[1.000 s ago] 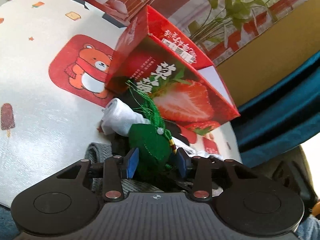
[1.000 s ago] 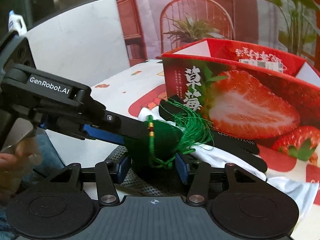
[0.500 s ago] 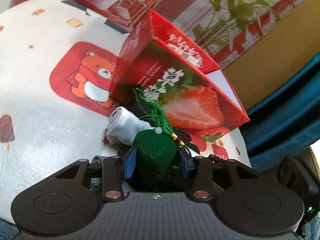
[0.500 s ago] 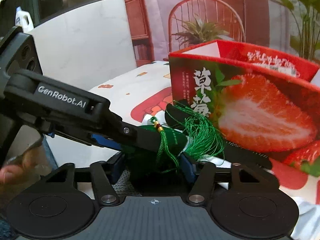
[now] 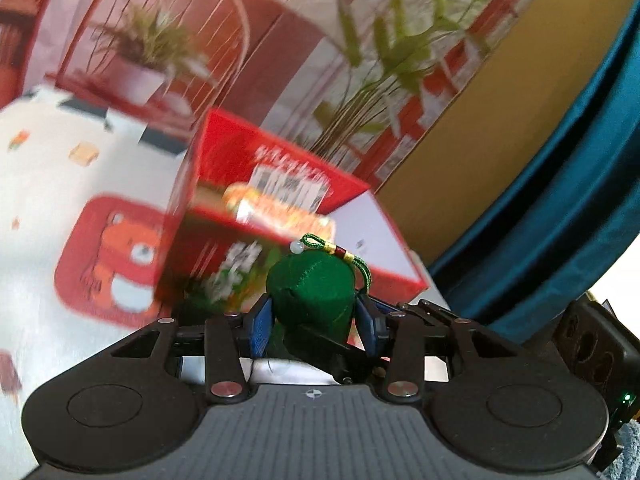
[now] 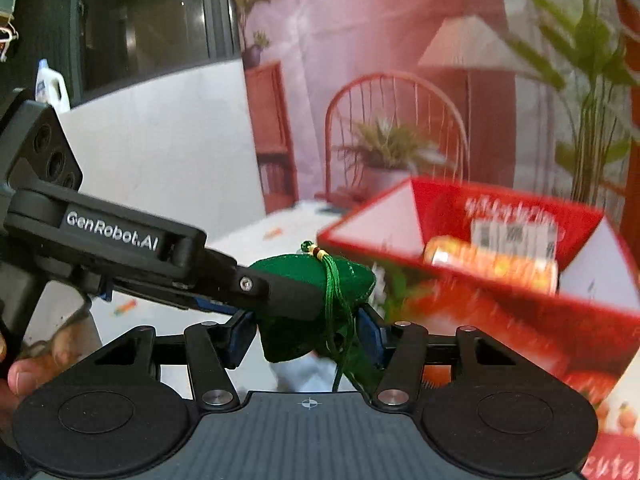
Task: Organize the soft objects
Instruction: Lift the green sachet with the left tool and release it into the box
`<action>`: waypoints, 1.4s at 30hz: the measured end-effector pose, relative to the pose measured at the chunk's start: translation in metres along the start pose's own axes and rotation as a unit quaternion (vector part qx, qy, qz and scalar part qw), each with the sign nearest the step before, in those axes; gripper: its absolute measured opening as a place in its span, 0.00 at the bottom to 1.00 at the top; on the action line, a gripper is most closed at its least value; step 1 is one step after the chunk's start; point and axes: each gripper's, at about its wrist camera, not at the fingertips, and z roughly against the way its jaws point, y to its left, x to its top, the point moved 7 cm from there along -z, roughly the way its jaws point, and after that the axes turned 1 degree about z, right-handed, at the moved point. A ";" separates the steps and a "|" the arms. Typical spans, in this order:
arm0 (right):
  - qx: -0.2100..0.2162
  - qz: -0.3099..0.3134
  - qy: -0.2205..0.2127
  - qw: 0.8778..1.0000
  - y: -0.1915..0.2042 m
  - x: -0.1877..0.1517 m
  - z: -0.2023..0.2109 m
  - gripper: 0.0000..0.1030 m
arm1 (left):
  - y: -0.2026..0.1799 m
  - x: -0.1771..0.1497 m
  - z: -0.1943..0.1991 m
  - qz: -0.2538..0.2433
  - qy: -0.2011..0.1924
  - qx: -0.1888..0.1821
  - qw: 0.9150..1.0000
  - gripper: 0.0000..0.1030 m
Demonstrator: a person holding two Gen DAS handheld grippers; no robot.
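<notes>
A green fabric pouch (image 5: pixel 310 290) with a bead and a corded tassel hangs in the air, held from two sides. My left gripper (image 5: pixel 314 326) is shut on it, blue pads pressing both flanks. My right gripper (image 6: pixel 306 334) is shut on the same green pouch (image 6: pixel 308 280), whose tassel (image 6: pixel 340 320) hangs down between the pads. The left gripper's black finger (image 6: pixel 280 294) crosses in from the left over the pouch. Behind stands an open red strawberry box (image 5: pixel 224 168), also seen as the red box (image 6: pixel 500 308), with an orange item (image 6: pixel 492 260) inside.
The table wears a white cloth with a red bear print (image 5: pixel 116 256). A piece of white fabric (image 6: pixel 304 372) lies below the pouch. A person's hand (image 6: pixel 24 368) grips the left handle. A teal curtain (image 5: pixel 560 200) hangs at right, behind a printed plant backdrop.
Both grippers have risen with the green pouch still between them. The white roll and black gloves dropped out of sight, and the box's open top with the orange item came into view.
</notes>
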 end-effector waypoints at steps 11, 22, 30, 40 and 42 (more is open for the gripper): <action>-0.012 0.024 -0.050 0.998 -0.024 0.070 0.017 0.50 | -0.043 0.058 0.000 -0.039 -0.033 -0.017 0.999 0.44; -0.029 0.061 -0.066 0.996 -0.051 0.123 -0.007 0.50 | -0.044 0.113 -0.025 -0.027 -0.053 -0.028 0.998 0.44; -0.030 0.076 -0.067 0.994 -0.066 0.137 -0.040 0.49 | -0.032 0.134 -0.042 -0.029 -0.066 -0.011 0.997 0.44; -0.033 0.079 -0.074 0.994 -0.074 0.149 -0.060 0.50 | -0.025 0.146 -0.056 -0.045 -0.069 0.009 0.997 0.44; -0.034 0.078 -0.063 0.994 -0.076 0.140 -0.068 0.50 | -0.018 0.140 -0.062 -0.044 -0.060 0.017 0.997 0.44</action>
